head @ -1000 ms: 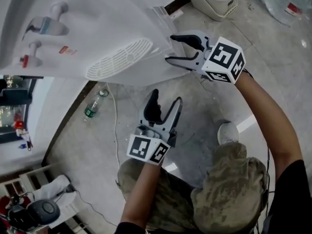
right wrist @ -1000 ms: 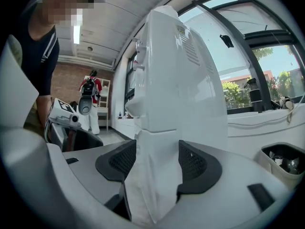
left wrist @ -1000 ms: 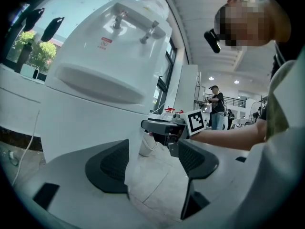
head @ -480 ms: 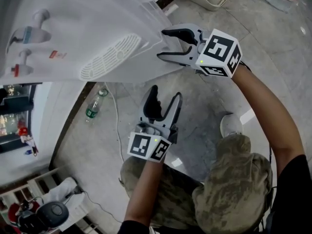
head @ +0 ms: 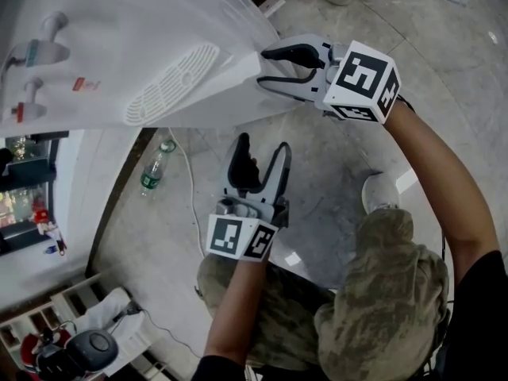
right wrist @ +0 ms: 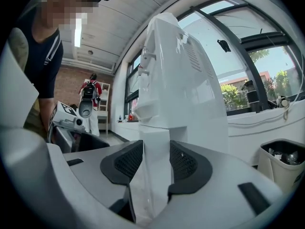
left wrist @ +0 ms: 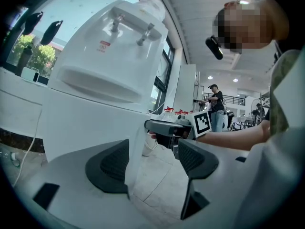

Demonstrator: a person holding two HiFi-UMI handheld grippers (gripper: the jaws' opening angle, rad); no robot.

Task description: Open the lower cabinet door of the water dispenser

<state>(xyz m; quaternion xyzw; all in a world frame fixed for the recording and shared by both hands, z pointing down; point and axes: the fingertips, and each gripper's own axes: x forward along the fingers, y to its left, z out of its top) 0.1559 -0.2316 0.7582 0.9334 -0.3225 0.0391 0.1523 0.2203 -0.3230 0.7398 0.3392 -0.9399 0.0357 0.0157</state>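
Door (right wrist: 155, 175) edge of the dispenser (head: 119, 54) sits clamped in the right tongs (head: 267, 68), jaws just closing; left tongs (head: 263, 144) gape empty (bottle (head: 152, 173) on floor (head: 333, 181), bin (right wrist: 281, 161) beyond).

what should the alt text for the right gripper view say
The right claw has just closed its two dark pads on the edge of the white lower cabinet door of a tall water dispenser, seen from low down. A white bin stands at far right.
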